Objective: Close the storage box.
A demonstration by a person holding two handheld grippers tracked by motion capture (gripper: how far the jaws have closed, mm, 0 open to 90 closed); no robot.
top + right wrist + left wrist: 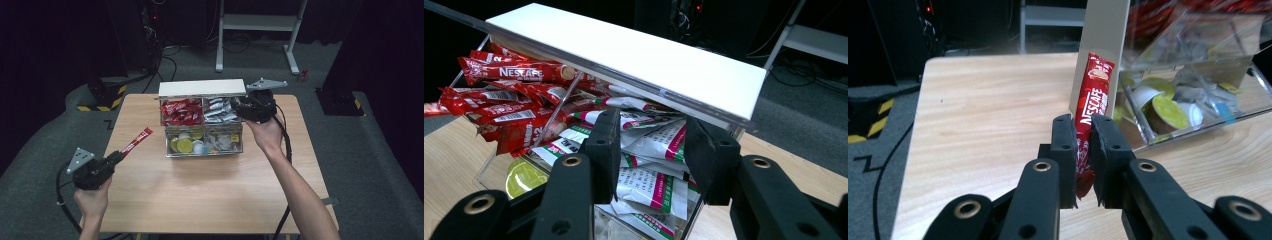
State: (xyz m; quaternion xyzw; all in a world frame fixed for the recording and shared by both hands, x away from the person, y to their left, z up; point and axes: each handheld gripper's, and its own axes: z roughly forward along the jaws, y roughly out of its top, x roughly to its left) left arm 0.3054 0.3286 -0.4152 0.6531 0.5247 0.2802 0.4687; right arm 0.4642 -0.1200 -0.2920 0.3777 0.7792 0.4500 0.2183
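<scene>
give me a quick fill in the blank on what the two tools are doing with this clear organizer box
1. The left tool is shut on a ____ Nescafe stick.
2. The right tool hangs open over the compartment of ____ sachets.
3. The organizer box has its white lid standing ____.
4. The yellow-topped pods lie in the box's ____ row.

Missing words: red; white; open; front

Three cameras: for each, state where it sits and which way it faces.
High view: above the table's near side, facing forward and down; both forearms, left gripper, right gripper.
Left gripper view: on that gripper, along jaws clamping the red sachet.
Right gripper view: on that gripper, facing white sachets.
Shared: the clear organiser box.
</scene>
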